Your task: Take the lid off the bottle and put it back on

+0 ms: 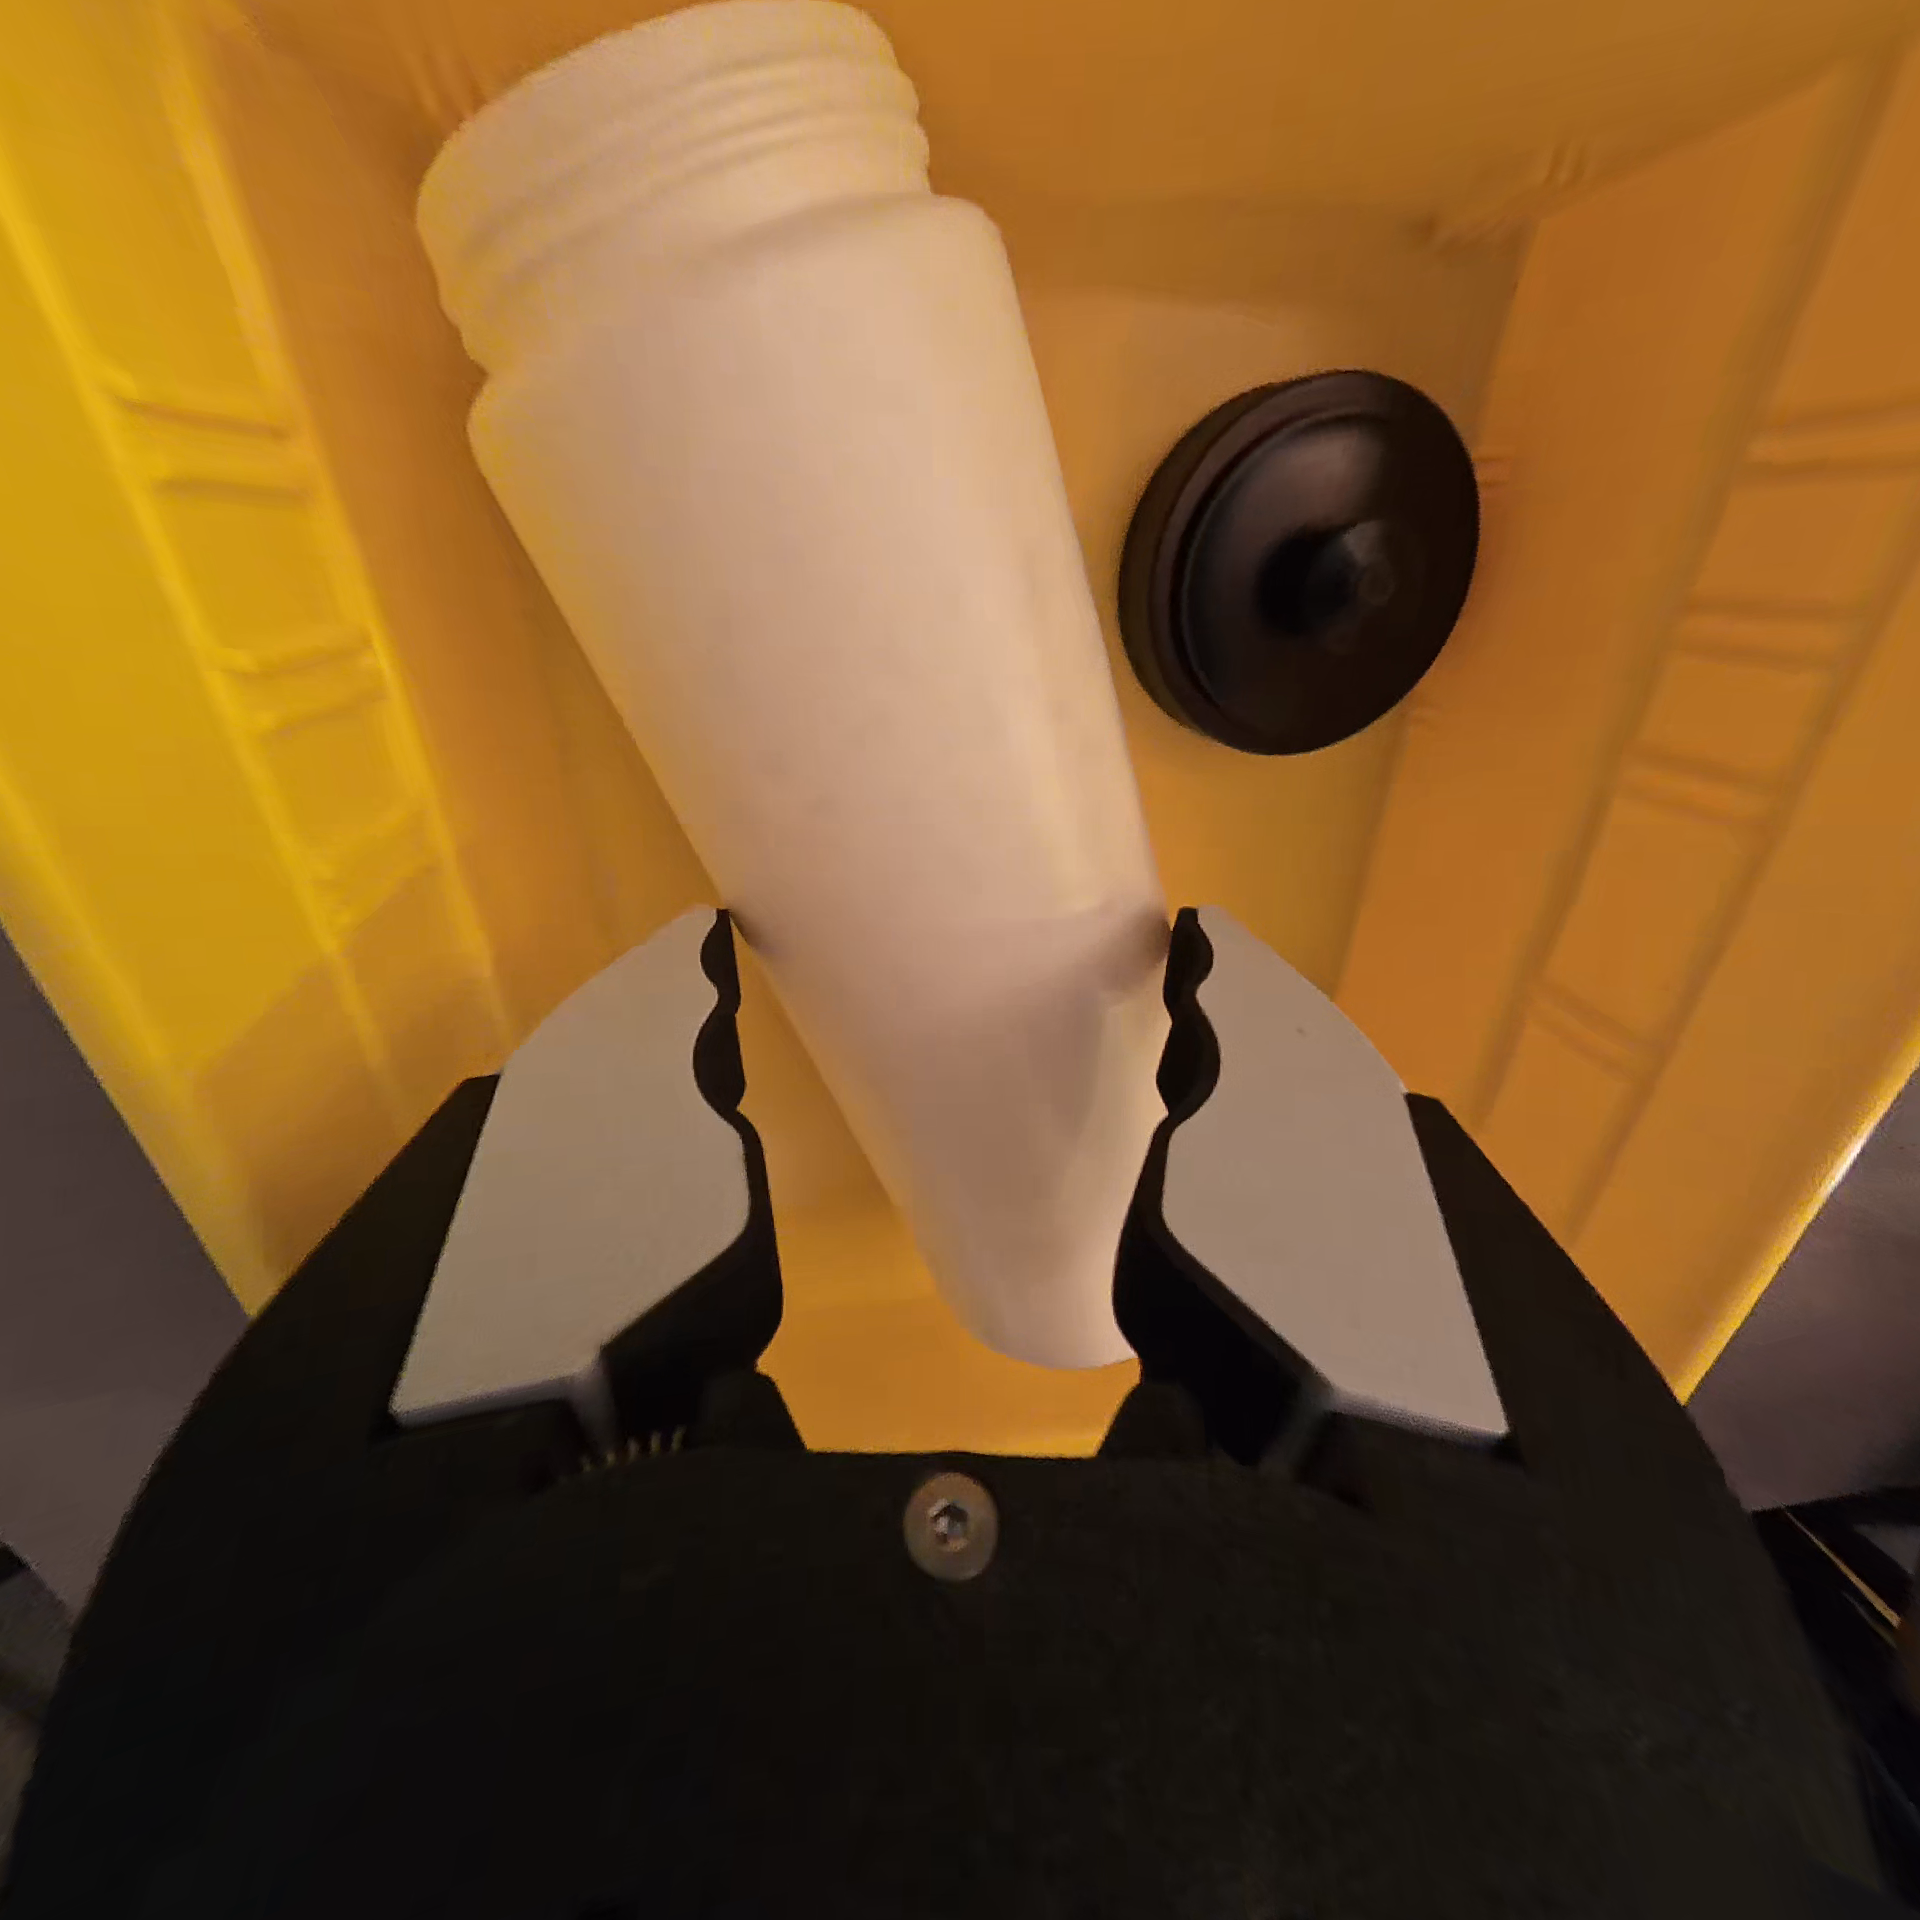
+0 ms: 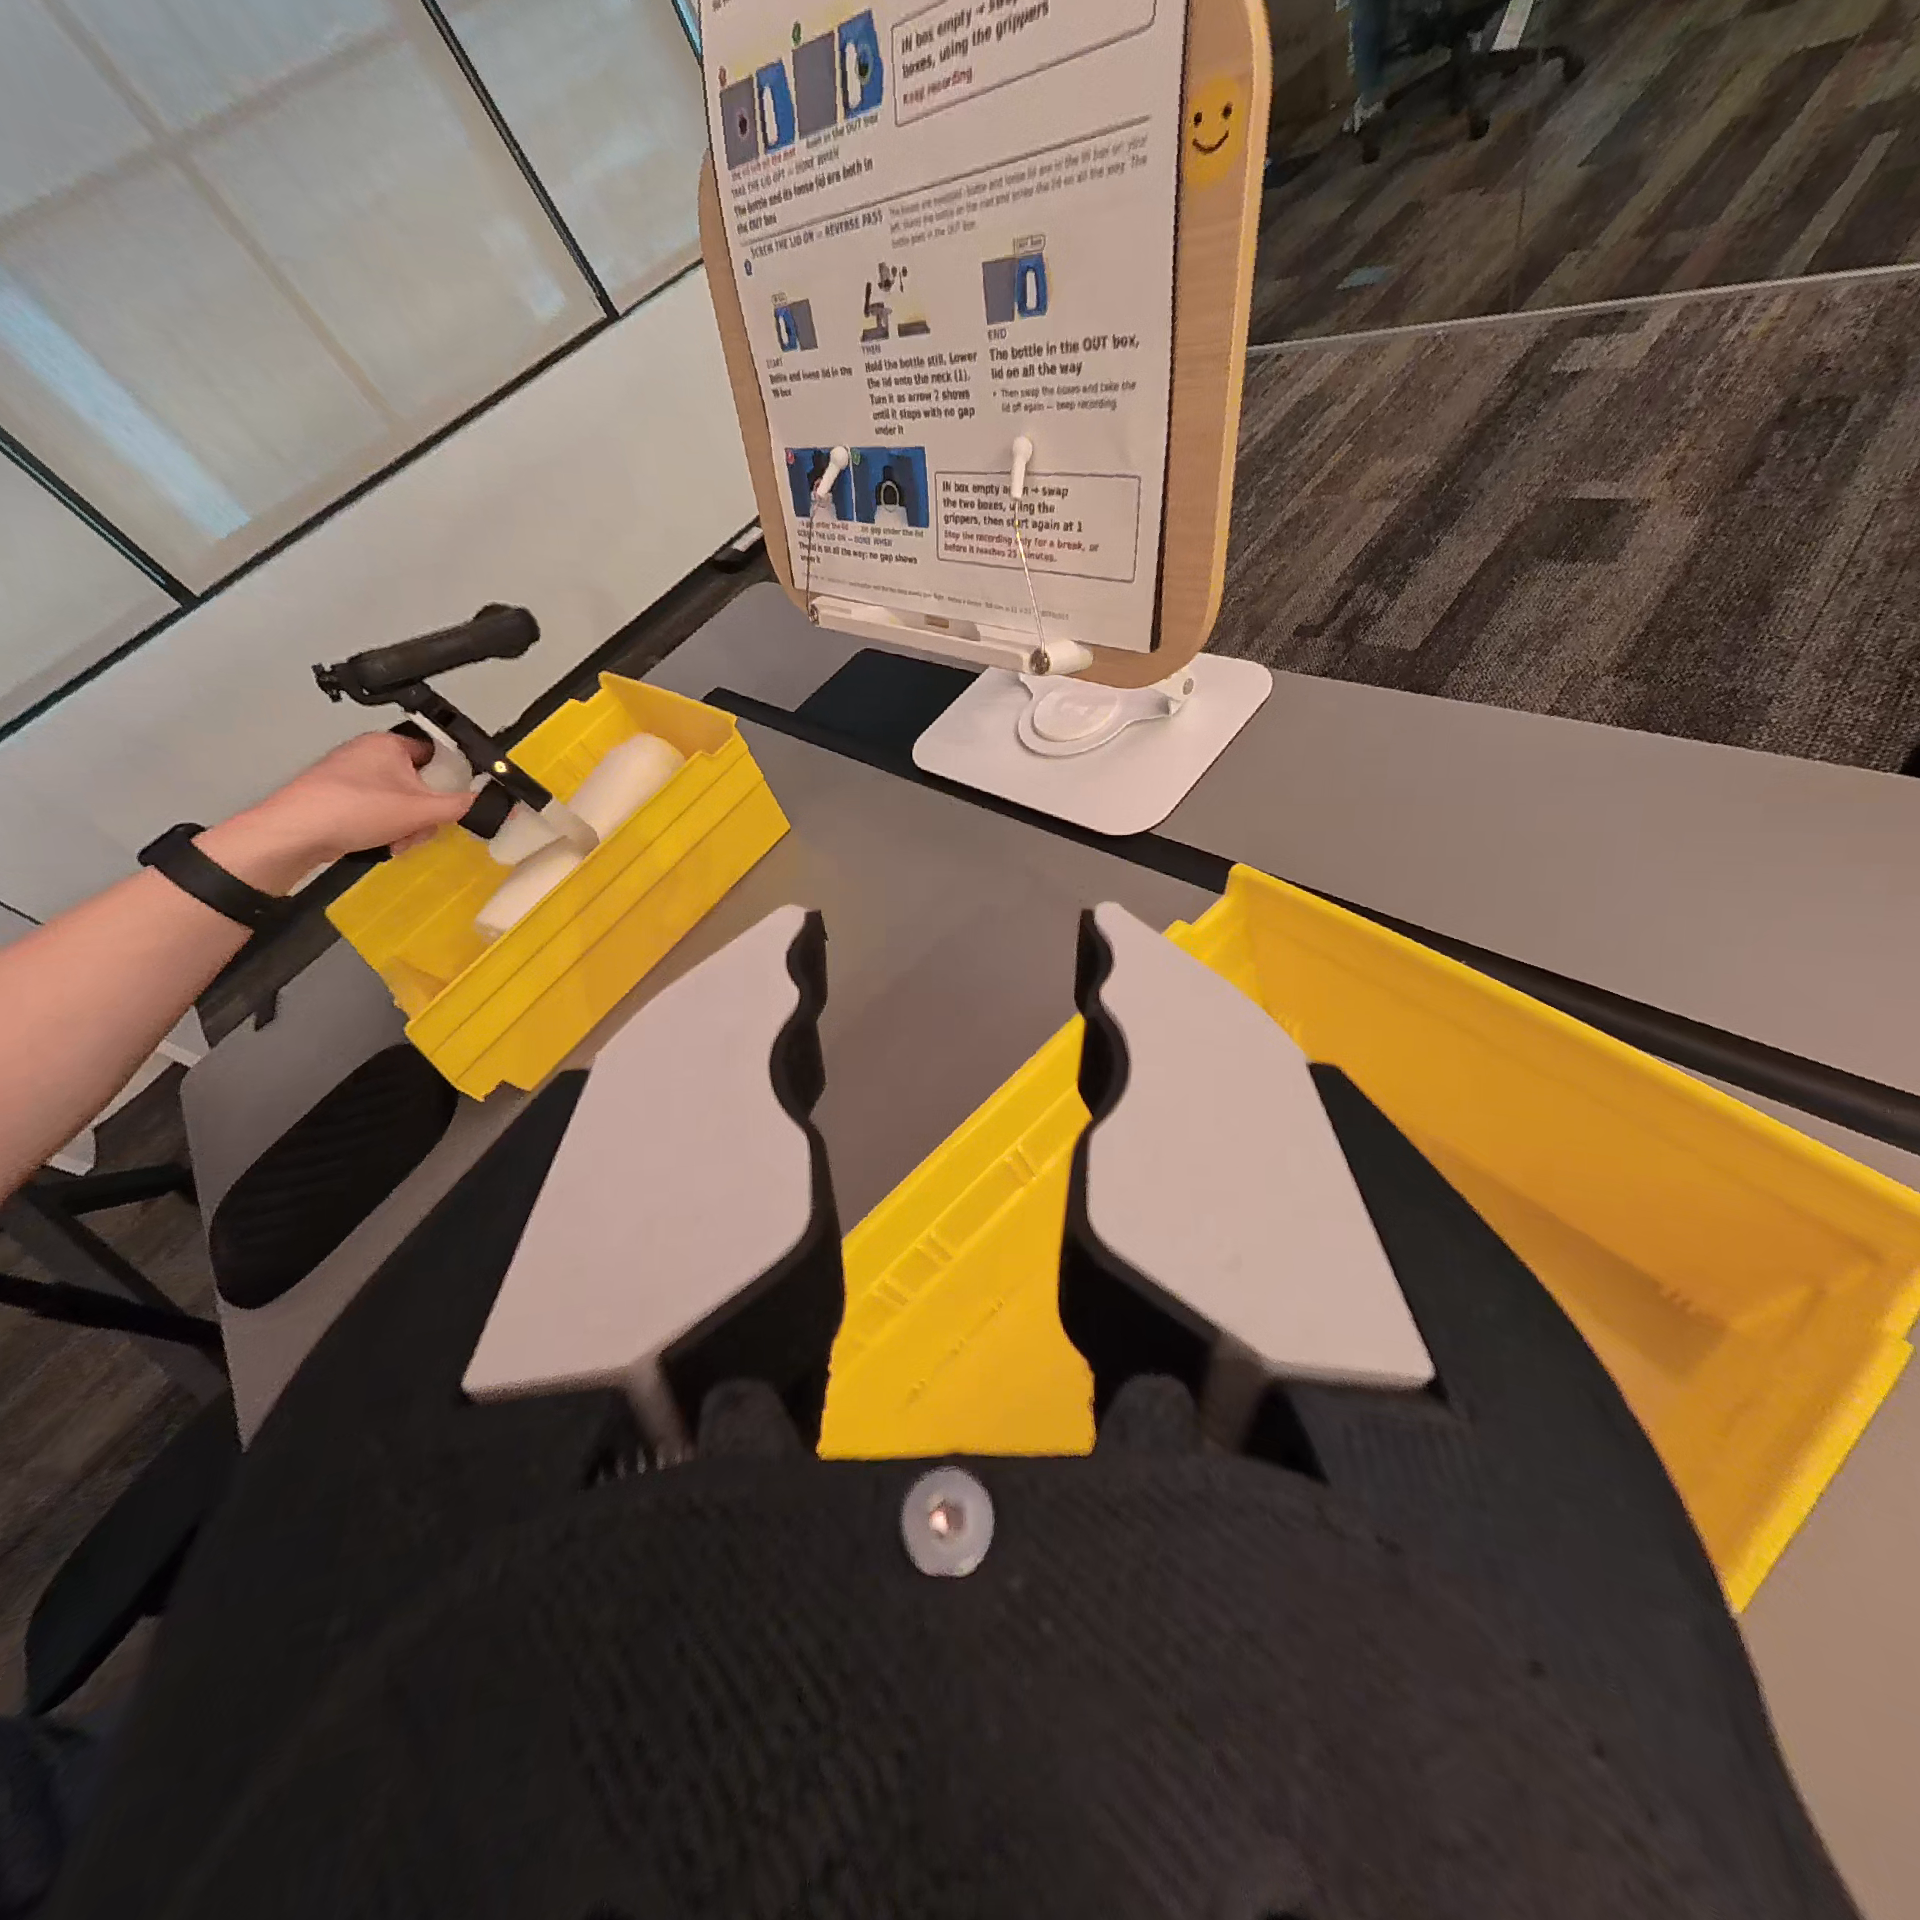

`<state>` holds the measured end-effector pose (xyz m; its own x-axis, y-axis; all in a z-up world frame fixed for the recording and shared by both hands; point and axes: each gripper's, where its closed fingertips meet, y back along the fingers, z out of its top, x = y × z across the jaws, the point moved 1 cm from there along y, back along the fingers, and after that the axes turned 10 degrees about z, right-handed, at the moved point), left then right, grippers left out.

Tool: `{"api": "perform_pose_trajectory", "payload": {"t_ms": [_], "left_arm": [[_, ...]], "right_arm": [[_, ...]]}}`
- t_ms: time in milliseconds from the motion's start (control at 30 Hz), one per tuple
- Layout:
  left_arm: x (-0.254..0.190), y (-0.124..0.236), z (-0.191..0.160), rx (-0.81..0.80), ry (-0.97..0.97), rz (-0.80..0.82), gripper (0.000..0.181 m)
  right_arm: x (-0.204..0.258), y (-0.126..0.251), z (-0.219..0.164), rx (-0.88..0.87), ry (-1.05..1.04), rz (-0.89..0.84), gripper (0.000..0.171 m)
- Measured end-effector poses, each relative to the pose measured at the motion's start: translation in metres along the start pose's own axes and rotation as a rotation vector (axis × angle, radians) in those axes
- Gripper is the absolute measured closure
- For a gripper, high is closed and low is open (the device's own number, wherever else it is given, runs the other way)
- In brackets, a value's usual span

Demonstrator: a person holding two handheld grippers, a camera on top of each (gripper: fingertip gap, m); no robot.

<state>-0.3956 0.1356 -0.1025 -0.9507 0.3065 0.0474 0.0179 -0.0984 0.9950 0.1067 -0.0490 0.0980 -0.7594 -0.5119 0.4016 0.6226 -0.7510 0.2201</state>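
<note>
In the left wrist view a white bottle point(image 1: 790, 644) lies tilted in a yellow bin point(image 1: 260, 727), its threaded neck bare and pointing away. My left gripper point(image 1: 951, 925) is shut on the bottle's lower body, with both fingers touching its sides. The black lid point(image 1: 1304, 561) lies loose on the bin floor, right of the bottle. The right wrist view shows that bin point(image 2: 582, 966) at the left, with the bottle point(image 2: 623, 779) and the left gripper point(image 2: 488, 779), held by a hand. My right gripper point(image 2: 951, 925) is open and empty above the table.
A second yellow bin point(image 2: 1455, 1091) lies under and right of my right gripper. An instruction board on a white stand point(image 2: 1091, 748) stands at the table's far side. A black chair armrest point(image 2: 332, 1164) sits at the table's left edge.
</note>
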Motion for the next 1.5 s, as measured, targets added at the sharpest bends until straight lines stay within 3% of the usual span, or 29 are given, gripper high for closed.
{"api": "perform_pose_trajectory", "payload": {"t_ms": [267,533,900,1067,1200,1367,1500], "left_arm": [[0.001,-0.008,0.001,0.059,0.028,0.058,0.097],[0.010,-0.016,0.012,0.112,0.184,0.053,0.098],[0.002,-0.005,0.000,0.087,0.007,0.078,0.099],[-0.002,0.035,0.005,-0.058,-0.043,0.049,0.099],[-0.019,0.094,0.017,-0.288,-0.094,0.000,0.099],[-0.086,0.173,0.011,-0.615,-0.287,-0.061,0.098],[-0.169,0.194,-0.015,-0.702,-0.449,-0.241,0.099]], "right_arm": [[-0.001,-0.006,-0.003,0.034,-0.001,-0.013,0.124],[-0.006,-0.011,-0.014,0.103,-0.006,-0.033,0.124],[-0.009,-0.010,-0.019,0.135,-0.003,-0.034,0.124],[-0.009,-0.001,-0.016,0.105,-0.007,-0.027,0.124],[-0.010,0.006,-0.012,0.077,-0.009,-0.027,0.124],[-0.011,0.010,-0.009,0.060,-0.011,-0.033,0.124],[-0.010,0.010,-0.009,0.059,-0.008,-0.041,0.124]]}}
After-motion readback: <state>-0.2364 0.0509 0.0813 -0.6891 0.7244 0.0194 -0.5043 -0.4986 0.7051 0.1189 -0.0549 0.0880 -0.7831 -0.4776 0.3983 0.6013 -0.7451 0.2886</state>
